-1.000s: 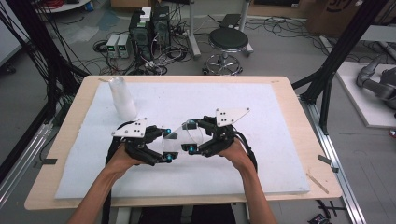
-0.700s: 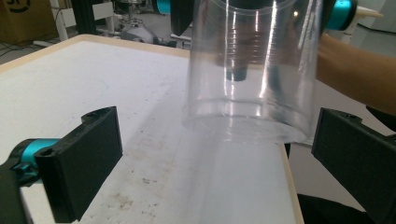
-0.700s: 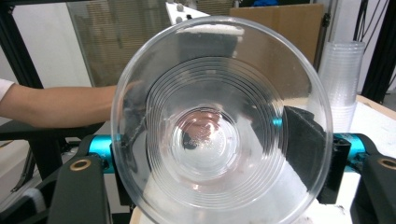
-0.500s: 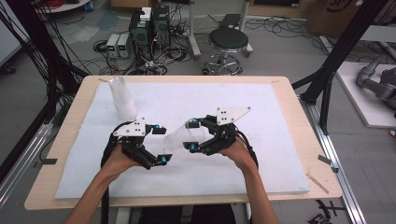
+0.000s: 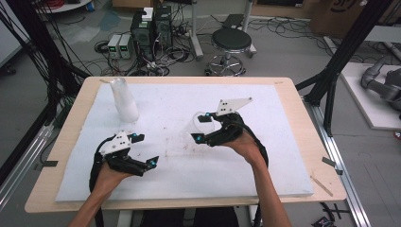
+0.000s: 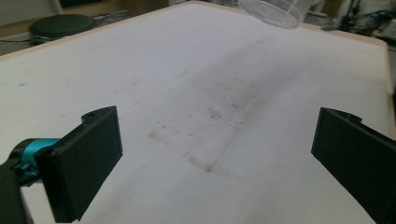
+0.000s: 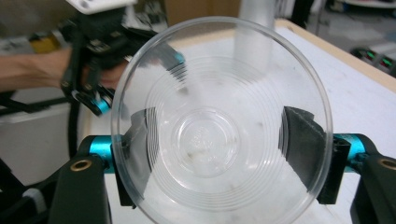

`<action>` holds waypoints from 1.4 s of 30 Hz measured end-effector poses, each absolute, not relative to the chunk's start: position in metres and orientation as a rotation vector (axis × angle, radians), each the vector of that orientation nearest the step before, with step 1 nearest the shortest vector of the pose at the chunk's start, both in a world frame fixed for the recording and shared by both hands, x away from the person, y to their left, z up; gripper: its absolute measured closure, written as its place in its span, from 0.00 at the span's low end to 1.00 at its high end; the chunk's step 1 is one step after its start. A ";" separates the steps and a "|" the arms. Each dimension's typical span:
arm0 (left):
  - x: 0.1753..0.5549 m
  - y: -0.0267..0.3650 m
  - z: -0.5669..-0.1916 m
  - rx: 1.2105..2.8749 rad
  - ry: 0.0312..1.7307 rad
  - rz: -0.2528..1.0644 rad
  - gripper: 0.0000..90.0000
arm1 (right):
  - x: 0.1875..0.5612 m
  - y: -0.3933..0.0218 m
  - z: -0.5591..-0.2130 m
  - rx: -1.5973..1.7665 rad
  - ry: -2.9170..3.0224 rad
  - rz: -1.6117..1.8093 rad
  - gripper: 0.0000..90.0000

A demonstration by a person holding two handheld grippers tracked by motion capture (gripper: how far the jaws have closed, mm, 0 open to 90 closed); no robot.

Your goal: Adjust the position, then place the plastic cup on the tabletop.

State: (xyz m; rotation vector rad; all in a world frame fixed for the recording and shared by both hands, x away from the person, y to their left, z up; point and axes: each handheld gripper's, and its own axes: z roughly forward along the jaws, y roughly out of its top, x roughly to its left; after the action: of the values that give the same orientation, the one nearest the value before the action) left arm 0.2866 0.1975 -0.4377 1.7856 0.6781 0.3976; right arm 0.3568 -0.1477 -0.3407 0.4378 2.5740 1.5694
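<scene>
The right hand-held gripper point(image 7: 219, 149) grips a clear plastic cup point(image 7: 222, 126) between its jaws above the white surface point(image 5: 179, 175), while the left hand-held gripper point(image 5: 144, 151), jaws just opened wide and empty, sits well apart.

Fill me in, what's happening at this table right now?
A person works two handheld tools over a white mat. The right tool grips a clear plastic cup by its sides, held above the mat. The left tool has just opened its jaws wide with nothing between them, and sits apart from the cup. A stack of clear cups stands at the mat's far left corner.
</scene>
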 end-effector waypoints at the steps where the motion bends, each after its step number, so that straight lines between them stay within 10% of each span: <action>1: 0.285 0.201 -0.440 1.778 0.699 0.412 0.02 | 0.358 -0.147 -0.340 0.447 2.585 1.529 0.32; 42: 0.276 0.229 -0.471 1.654 0.841 0.488 0.02 | 0.376 -0.124 -0.350 0.568 2.657 1.128 0.33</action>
State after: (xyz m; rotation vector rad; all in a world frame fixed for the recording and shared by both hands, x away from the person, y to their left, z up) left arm 0.2765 0.2293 -0.4709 1.6540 0.8411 0.4882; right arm 0.3755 -0.1242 -0.3503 0.5683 2.6567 1.1278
